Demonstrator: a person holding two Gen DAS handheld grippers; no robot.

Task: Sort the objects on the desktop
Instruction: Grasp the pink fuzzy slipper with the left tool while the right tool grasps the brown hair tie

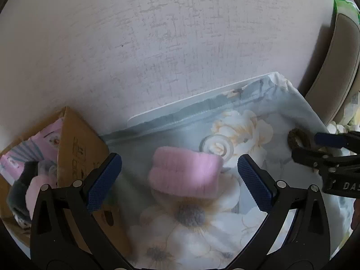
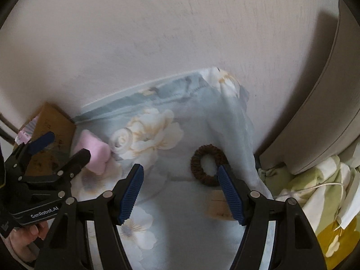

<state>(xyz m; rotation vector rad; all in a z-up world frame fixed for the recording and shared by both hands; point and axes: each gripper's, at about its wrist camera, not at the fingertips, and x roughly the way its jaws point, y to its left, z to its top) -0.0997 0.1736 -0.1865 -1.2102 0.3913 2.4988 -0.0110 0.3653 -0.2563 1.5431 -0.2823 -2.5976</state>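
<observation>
On the cloth (image 2: 193, 117), the sock roll (image 2: 95, 155) lies left of the hair tie (image 2: 208, 167), beside the box (image 2: 52, 126).

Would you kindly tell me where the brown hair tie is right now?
The brown hair tie lies on the floral cloth, just ahead of the open right gripper near its right finger, well right of the pink hair tie.

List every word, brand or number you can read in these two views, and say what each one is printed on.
"GenRobot.AI": white lettering on the black body of the left gripper, seen in the right wrist view.
"DAS": cut off by the frame edge, on the black body of the right gripper, seen in the left wrist view.
Dark markings on the brown cardboard box: too blurred to read.
Faint marks on the tan paper tag: unreadable.
</observation>
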